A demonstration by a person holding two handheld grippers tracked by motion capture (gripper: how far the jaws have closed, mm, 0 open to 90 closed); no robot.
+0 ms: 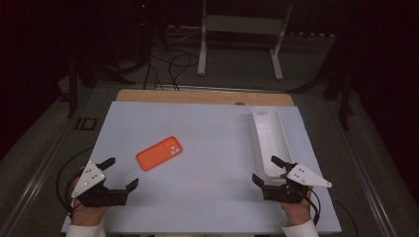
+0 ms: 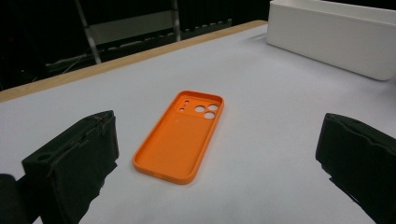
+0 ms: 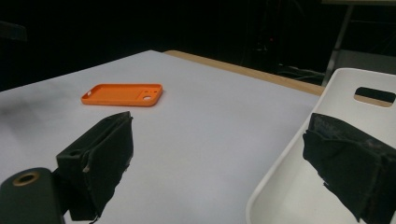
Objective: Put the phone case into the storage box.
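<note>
I see the white bin empty near the table's right edge, the orange phone case on open tabletop; left gripper and right gripper both released.

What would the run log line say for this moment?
left gripper: open, empty | right gripper: open, empty | orange phone case: flat on table, untouched | white bin: right side

The room is dark, and light falls mainly on the table, which has a pale grey-white top with a wooden edge at the far side. Behind the table, a white metal stand is on a grey floor. Black cables lie on that floor near the stand.
</note>
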